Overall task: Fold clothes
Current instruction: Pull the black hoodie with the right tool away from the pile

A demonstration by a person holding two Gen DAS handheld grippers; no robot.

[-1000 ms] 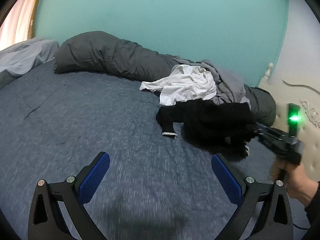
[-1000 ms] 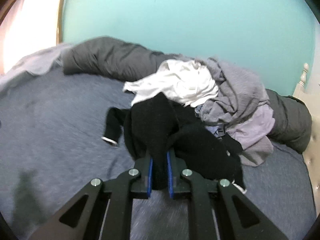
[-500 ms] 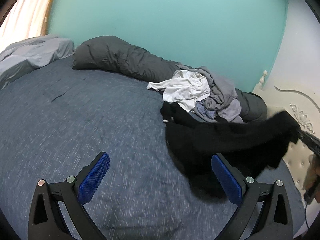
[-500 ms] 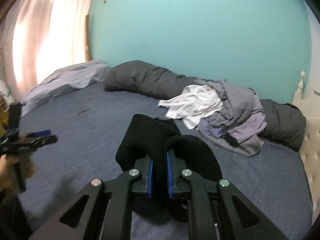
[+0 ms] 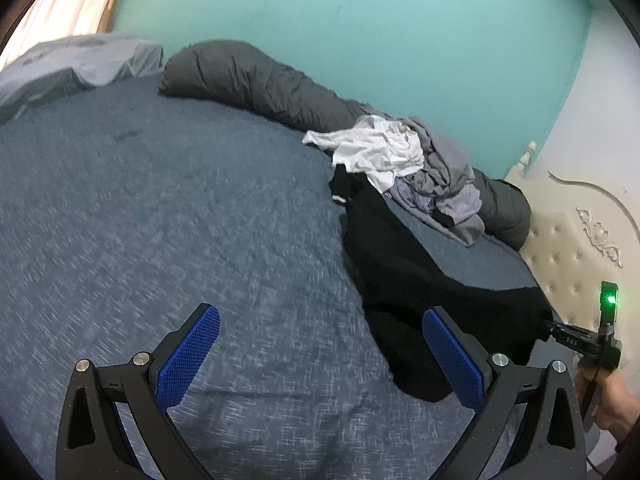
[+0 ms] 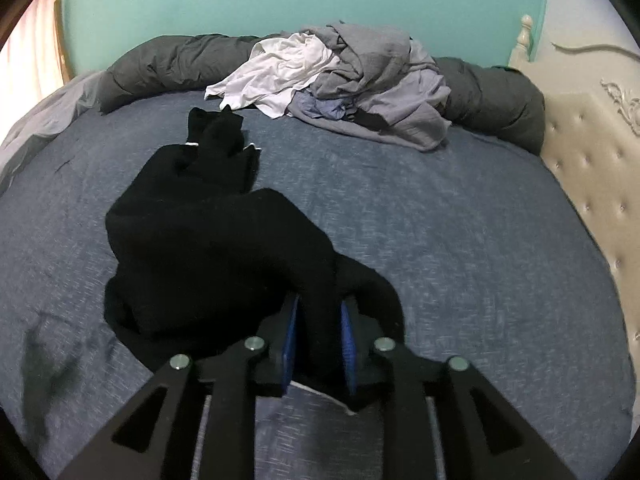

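Releasing the black garment [image 6: 208, 248] is the step I am doing now, as I judge it. It is lying stretched over the blue bed [image 6: 460, 240], running away from the fingers of my right gripper [image 6: 319, 344] toward the pile of clothes [image 6: 352, 80] at the far side, against the grey rolled duvet [image 6: 168, 60]. The right fingers have just been opening. A fold of the black cloth is between them, but the blue pads are standing a little off it, so I am not counting this as a grip. A white label or hem is showing just under these fingers.

My left gripper [image 5: 320, 356] is hovering over the bed with its fingers wide apart and nothing between them. The near edge of the garment is lying just beside its right finger [image 5: 452, 360].

To do this well, I am thinking about three things:
- opening the right fingers fully before pulling back, so the fold is not dragged along and bunched;
- drawing back along the cloth, low and slow, to keep it flat;
- bringing the left fingers to the near edge only when the cloth is resting, and then spreading it.

The garment looks thick and soft, so it may cling to the pads.
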